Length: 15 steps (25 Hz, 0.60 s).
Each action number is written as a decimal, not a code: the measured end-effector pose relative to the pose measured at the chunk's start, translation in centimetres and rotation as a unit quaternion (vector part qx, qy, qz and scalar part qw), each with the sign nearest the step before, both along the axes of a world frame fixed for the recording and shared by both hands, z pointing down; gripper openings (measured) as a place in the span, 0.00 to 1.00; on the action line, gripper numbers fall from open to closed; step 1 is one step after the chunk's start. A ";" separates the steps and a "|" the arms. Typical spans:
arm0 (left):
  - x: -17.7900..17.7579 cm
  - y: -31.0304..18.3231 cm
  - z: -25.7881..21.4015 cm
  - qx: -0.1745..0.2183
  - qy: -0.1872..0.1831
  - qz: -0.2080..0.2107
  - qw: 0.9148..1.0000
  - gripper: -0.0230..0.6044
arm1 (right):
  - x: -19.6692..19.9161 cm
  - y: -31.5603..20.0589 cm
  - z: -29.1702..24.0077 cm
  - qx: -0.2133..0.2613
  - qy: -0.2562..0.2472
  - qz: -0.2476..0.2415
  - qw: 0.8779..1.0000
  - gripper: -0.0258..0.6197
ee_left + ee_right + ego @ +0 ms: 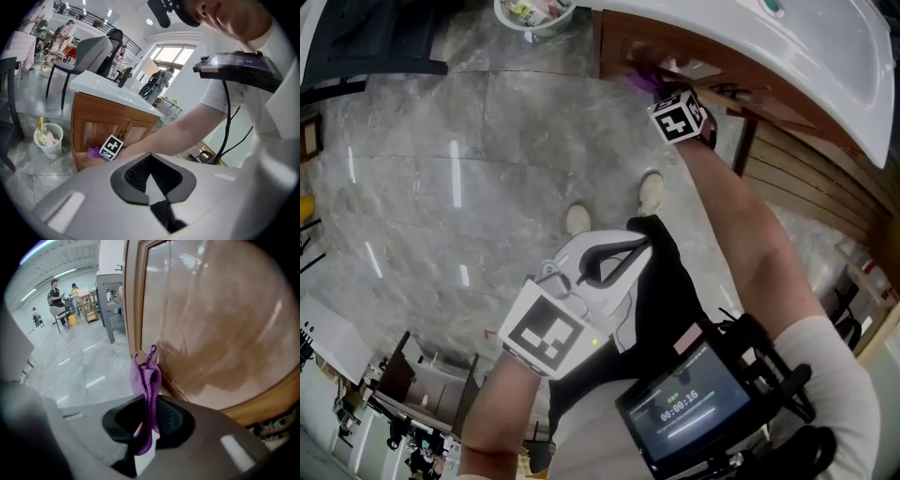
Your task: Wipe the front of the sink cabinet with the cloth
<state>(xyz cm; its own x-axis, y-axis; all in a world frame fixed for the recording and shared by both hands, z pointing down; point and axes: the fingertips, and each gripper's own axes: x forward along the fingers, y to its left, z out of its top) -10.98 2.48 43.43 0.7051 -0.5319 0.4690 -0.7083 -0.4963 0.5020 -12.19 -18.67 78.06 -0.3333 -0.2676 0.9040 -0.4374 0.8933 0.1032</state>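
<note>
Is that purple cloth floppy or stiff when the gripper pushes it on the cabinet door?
Probably floppy: the purple cloth folds and droops where the right gripper pinches it. It is likely light, since that small pinch holds it up. Pushed against the cabinet door, it would probably bunch up rather than stay flat.

Your R gripper reaches to the wooden sink cabinet front w/ a purple cloth at its tip, below the white sink, while your L gripper hangs near your body over grey marble floor.
</note>
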 end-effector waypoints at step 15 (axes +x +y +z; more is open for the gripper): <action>8.1 -2.9 0.3 -0.004 0.001 0.072 0.997 0.04 | 14.0 -3.1 -0.2 0.001 0.002 0.113 0.994 0.13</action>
